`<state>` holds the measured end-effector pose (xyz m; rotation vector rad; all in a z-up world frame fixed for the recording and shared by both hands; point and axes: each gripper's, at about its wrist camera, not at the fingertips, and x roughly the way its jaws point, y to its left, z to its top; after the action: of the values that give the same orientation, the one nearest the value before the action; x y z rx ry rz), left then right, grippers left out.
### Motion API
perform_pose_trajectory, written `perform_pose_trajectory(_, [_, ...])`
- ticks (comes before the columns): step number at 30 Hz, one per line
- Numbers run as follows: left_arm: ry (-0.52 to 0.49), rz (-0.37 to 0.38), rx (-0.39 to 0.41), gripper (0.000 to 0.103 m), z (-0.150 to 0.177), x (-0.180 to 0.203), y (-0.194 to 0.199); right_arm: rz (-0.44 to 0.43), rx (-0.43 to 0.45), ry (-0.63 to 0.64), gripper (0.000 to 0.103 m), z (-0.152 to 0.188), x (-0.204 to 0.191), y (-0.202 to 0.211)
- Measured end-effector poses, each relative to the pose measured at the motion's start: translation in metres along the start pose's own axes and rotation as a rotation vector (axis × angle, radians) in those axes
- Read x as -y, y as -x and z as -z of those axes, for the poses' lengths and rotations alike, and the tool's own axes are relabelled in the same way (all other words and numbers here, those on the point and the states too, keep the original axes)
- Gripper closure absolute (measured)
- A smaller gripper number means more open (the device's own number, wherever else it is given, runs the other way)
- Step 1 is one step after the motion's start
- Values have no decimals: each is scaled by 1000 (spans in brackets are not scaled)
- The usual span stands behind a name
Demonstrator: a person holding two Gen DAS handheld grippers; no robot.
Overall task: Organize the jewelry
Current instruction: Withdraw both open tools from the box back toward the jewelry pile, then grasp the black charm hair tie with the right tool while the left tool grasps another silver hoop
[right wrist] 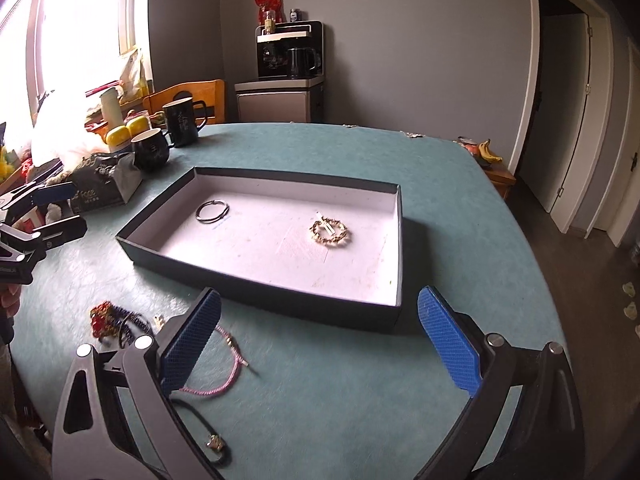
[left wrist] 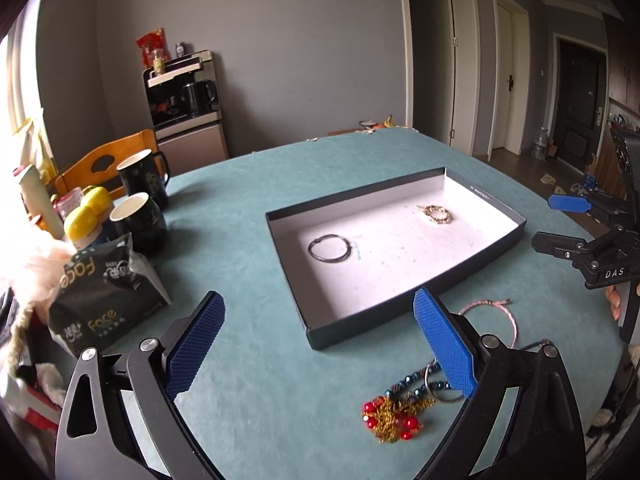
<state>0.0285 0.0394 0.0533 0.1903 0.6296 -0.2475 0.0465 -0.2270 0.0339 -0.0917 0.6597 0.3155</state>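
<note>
A shallow dark box with a white floor lies on the teal table. In it lie a dark ring bangle and a gold bracelet. In front of the box lie a pink cord bracelet, a red-and-gold beaded piece, a dark blue bead strand and a black cord. My left gripper is open and empty. My right gripper is open and empty.
Two black mugs, a black tissue pack, yellow-capped bottles and a white bag crowd the table's left side. A wooden chair stands behind. The table edge curves at right.
</note>
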Motion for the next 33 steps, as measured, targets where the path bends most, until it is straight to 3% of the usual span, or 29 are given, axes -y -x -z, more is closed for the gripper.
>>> perform_pose_trajectory(9, [-14, 24, -80, 6, 39, 4, 2, -70, -48, 31, 6, 38, -16, 19])
perform_pose_trajectory(13, [-21, 84, -103, 6, 50, 12, 1, -111, -75, 30, 6, 49, -21, 20])
perform_pose_trajectory(22, [-125, 191, -147, 6, 58, 50, -5, -211, -125, 114, 6, 72, -42, 21])
perform_pose_trajectory(29, [-177, 216, -156, 6, 59, 67, -5, -208, -123, 142, 6, 76, -45, 21])
perform_pose_trajectory(30, [-181, 217, -157, 6, 59, 68, -5, -202, -118, 146, 7, 75, -44, 22])
perform_pose_trajectory(33, [-179, 217, -167, 6, 59, 69, -8, -190, -117, 159, 26, 75, -43, 22])
